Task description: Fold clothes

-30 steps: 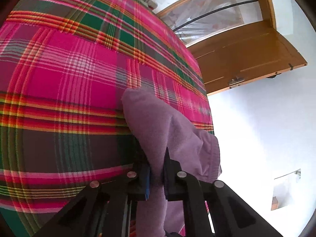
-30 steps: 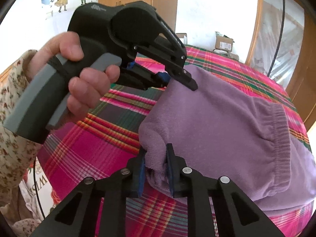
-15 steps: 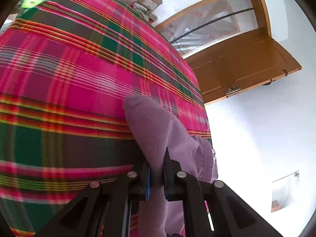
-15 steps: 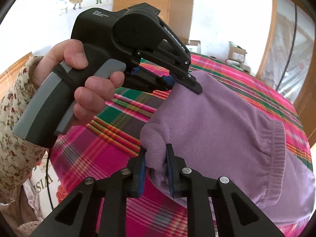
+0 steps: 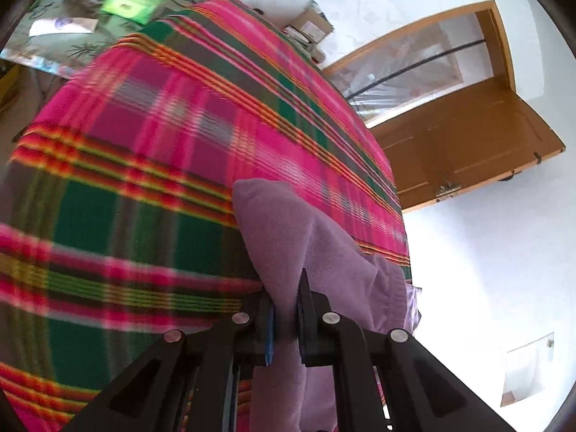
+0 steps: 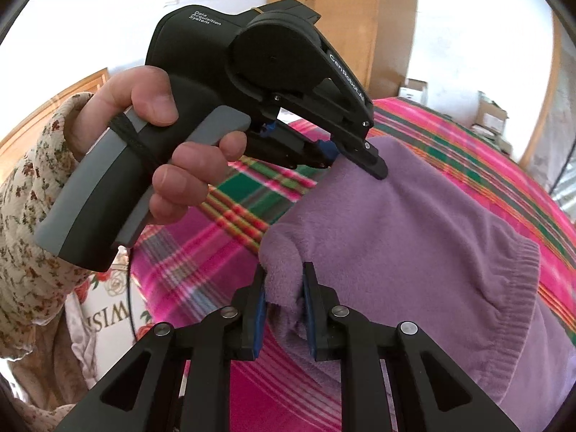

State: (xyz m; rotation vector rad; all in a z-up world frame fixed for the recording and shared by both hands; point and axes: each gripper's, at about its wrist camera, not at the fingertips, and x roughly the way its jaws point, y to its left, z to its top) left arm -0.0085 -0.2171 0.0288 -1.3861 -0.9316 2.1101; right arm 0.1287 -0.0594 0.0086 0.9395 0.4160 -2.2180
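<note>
The left tongs [image 5: 286, 318] are nearly closed, their pads pinching a fold of the purple garment [image 5: 288, 237], which rises from between the jaws and drapes forward over the plaid cloth [image 5: 144, 144] covering the bed or table (which of the two I cannot tell). In the right wrist view the right tongs [image 6: 284, 302] are likewise pressed in on a bunched corner of the garment [image 6: 414, 244], with only a narrow gap filled by fleece. The garment spreads from there across the plaid cloth [image 6: 201, 262], its ribbed cuff or hem [image 6: 511, 309] lying towards the right of that view. The left tongs [image 6: 354, 160] show again here, clamped on the garment's far upper edge, so the cloth is held at two corners and lifted a little off the plaid. A hand [image 6: 158, 144] in a floral sleeve [image 6: 25, 216] grips the grey handle and squeezes the trigger. Behind stand a wooden door [image 5: 464, 144] and some boxes [image 5: 311, 28].
</note>
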